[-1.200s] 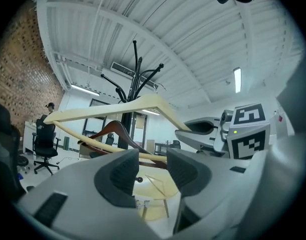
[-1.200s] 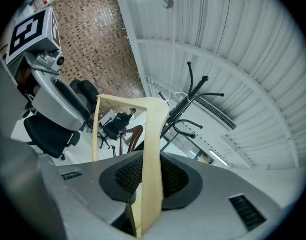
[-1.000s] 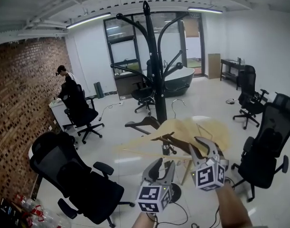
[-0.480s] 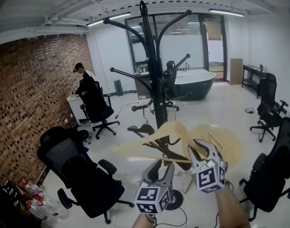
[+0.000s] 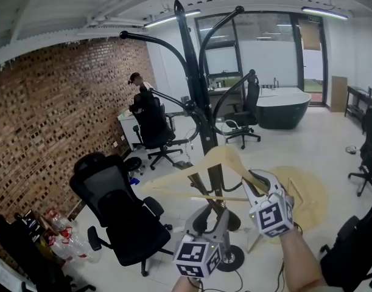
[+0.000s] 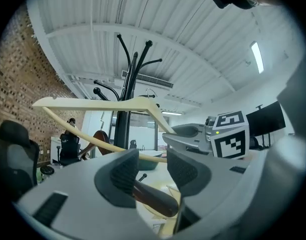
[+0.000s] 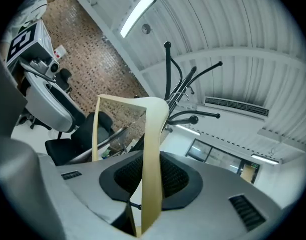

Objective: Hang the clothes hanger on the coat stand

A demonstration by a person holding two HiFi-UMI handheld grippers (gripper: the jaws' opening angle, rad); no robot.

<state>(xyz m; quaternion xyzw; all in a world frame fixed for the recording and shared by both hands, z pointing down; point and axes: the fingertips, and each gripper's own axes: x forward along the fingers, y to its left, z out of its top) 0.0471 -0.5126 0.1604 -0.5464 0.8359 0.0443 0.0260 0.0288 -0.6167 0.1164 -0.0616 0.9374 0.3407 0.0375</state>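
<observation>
The black coat stand (image 5: 196, 96) rises just ahead, its curved arms spreading near the top. My right gripper (image 5: 256, 183) is shut on one arm of a pale wooden hanger (image 5: 217, 161), held level in front of the pole. In the right gripper view the hanger (image 7: 153, 134) runs up between the pads of that gripper (image 7: 151, 170), with the stand (image 7: 174, 86) beyond. My left gripper (image 5: 214, 219) hangs lower, under the hanger, jaws apart. In its own view the left gripper (image 6: 153, 166) has a dark brown rounded piece (image 6: 154, 199) low in its gap; the pads do not press it.
A black office chair (image 5: 122, 215) stands close at the left, before a brick wall (image 5: 52, 120). A person (image 5: 139, 84) stands at a desk behind the stand. The stand's round base (image 5: 233, 258) lies by my grippers. A pale round table (image 5: 308, 190) sits at the right.
The view has swung left and the stand looms larger. Both grippers and the pale hanger stay together and have edged up toward the pole. The grip has not changed.
</observation>
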